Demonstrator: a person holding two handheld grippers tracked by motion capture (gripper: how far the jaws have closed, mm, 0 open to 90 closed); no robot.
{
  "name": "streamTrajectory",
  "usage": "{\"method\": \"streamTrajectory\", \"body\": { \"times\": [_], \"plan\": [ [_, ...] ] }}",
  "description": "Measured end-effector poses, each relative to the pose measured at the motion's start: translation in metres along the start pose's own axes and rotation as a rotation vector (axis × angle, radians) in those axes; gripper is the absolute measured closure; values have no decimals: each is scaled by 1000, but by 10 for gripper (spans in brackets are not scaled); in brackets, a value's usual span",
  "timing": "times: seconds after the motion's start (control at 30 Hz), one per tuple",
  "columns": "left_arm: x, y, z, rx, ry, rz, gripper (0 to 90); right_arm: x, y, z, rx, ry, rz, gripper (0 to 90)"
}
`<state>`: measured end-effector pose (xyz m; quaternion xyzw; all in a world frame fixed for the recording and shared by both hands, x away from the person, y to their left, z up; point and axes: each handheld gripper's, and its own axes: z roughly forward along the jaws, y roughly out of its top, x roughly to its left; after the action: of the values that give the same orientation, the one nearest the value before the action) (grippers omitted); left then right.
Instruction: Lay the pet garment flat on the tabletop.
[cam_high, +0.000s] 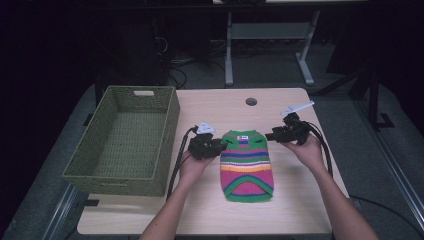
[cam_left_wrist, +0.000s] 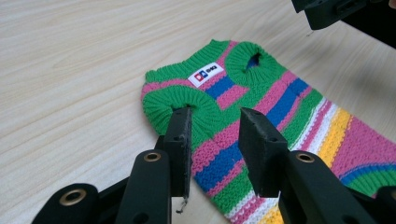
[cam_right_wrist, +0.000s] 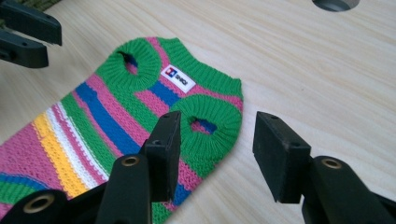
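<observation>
The left tool (cam_left_wrist: 215, 140) is standing part open just above the near armhole cuff of the striped knitted sweater (cam_left_wrist: 261, 116), with nothing pinched between its jaws. The right tool (cam_right_wrist: 217, 149) is hovering over the other armhole, its jaws likewise apart and gripping nothing, one over the knit and one over bare wood. The sweater is lying flat on the pale wooden surface (cam_high: 295, 210) between the two tools, its collar end beside them and its hem toward the person. It looks light, soft and floppy, so it will probably sag and fold once lifted; the thick ribbed shoulder edges beside each armhole seem the best places to pinch. Beyond the jaws, a small white label (cam_left_wrist: 206, 74) is sitting below the collar, its letters too small to read. Farther off to the left tool's side, a green woven basket (cam_high: 170, 120) is waiting.
</observation>
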<state>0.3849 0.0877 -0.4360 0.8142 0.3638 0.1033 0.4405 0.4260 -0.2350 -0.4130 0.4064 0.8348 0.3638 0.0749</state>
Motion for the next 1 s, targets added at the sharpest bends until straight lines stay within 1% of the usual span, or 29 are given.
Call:
{"method": "streamTrajectory", "body": {
  "times": [0.07,0.13,0.27,0.37,0.47,0.5,0.53,0.57,0.6,0.63,0.7,0.73,0.77,0.83,0.9,0.97,1.0],
  "plan": [
    [0,-1,-1,0,-5,1,634,-1,-5,1,-6,10,18,508],
    [0,-1,-2,-6,-6,-3,630,-1,-5,1,-1,13,19,508],
    [0,-1,-3,-9,-3,0,615,0,-8,1,2,27,20,508],
    [0,-2,-2,-3,-7,-2,612,0,-10,1,12,38,20,510],
    [-1,-3,-1,8,-9,13,612,0,-11,-1,19,41,14,510],
    [-2,-3,-1,10,-13,16,612,0,-12,-2,10,43,7,510],
    [-2,-3,-1,10,-13,16,613,0,-12,-2,10,43,7,510],
    [-3,-4,-1,18,-15,20,613,1,-13,-2,10,45,18,510],
    [-4,-4,0,17,-15,19,613,0,-14,-3,12,46,9,510],
    [-5,-4,0,20,-15,25,612,1,-17,-3,17,51,17,516],
    [-6,-4,-1,22,-15,31,614,1,-17,-4,19,52,14,516],
    [-7,-3,-1,25,-18,42,621,1,-18,-4,19,54,13,516],
    [-7,-4,-1,25,-20,44,634,1,-21,-4,14,55,16,521],
    [-8,-4,-1,28,-28,45,655,2,-22,-4,28,68,21,526],
    [-8,-4,0,36,-30,49,656,2,-22,-4,36,72,14,529],
    [-8,-5,0,48,-33,59,659,3,-24,-4,28,78,9,538],
    [-9,-6,0,46,-33,56,659,4,-25,-5,32,79,8,538]
  ]
}}
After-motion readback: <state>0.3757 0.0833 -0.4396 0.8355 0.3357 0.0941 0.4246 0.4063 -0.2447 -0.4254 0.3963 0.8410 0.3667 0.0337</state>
